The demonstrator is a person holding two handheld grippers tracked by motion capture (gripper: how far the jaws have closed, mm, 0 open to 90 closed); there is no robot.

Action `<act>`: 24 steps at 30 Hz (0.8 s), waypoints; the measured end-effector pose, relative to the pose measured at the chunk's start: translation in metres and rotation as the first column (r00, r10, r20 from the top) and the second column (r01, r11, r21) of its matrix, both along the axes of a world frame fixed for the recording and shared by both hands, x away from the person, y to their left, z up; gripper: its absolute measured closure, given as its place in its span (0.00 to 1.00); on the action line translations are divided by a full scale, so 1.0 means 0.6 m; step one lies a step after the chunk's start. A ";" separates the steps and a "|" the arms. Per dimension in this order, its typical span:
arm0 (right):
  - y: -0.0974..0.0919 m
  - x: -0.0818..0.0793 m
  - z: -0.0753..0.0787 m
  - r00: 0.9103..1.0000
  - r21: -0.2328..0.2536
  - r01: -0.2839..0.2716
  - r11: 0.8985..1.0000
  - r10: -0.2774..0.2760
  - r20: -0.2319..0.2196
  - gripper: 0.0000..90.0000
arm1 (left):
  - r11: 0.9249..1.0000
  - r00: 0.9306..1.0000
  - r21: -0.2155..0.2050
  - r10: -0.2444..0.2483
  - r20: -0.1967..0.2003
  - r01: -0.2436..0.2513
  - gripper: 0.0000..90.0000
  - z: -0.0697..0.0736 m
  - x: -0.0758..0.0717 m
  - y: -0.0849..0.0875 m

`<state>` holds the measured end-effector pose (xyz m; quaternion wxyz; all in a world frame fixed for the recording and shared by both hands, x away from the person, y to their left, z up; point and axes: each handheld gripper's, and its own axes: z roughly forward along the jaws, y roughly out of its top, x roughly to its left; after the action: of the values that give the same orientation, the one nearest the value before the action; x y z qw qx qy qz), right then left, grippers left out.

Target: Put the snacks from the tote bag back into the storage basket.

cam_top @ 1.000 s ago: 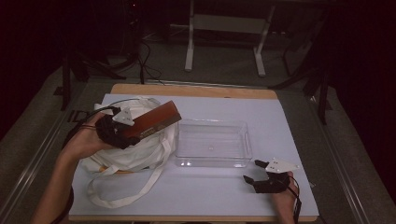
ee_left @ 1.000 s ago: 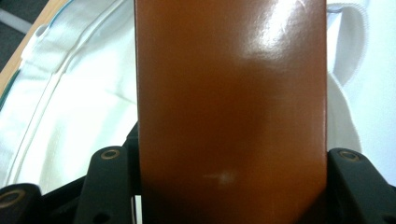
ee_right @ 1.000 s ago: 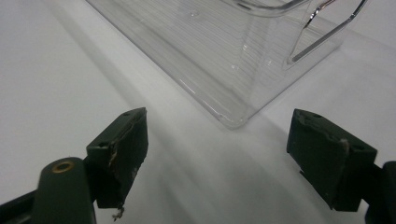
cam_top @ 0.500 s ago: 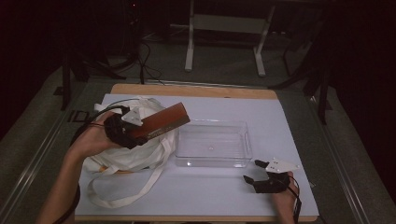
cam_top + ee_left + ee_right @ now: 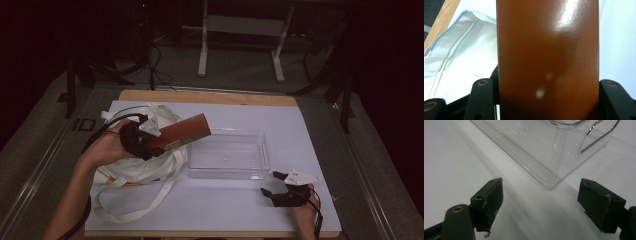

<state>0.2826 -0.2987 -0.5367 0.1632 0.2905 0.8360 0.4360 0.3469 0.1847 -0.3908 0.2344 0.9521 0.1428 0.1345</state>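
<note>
Left gripper [image 5: 150, 140]: jaws clamped on a brown box [image 5: 182, 134], above the white bag [image 5: 145, 167].
Right gripper [image 5: 282, 192]: jaws wide apart, holding nothing, near the clear tray [image 5: 227, 155].

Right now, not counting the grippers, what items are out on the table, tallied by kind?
White cloth bag: 1
Brown glossy box, held in the left gripper: 1
Clear plastic tray: 1
Total: 3

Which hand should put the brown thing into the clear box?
Left, most likely. The left hand-held gripper already grips the brown thing, whose far end reaches toward the clear box. The right hand-held gripper is open and holds nothing, resting on the table near the box's corner.
</note>
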 end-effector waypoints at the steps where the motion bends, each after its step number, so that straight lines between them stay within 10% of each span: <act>1: 0.000 0.000 0.000 1.000 0.000 0.000 1.000 0.000 -0.001 0.23 | 1.000 1.000 0.003 -0.007 -0.002 0.007 0.48 0.000 0.000 -0.004; 24: -0.001 0.000 0.000 1.000 0.005 -0.001 1.000 0.001 0.000 0.23 | 0.996 0.997 0.044 -0.075 0.004 0.075 0.48 0.020 0.013 -0.053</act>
<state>0.2826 -0.2990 -0.5366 0.1623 0.2904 0.8351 0.4382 0.3547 0.1530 -0.3789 0.2189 0.9614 0.1032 0.1312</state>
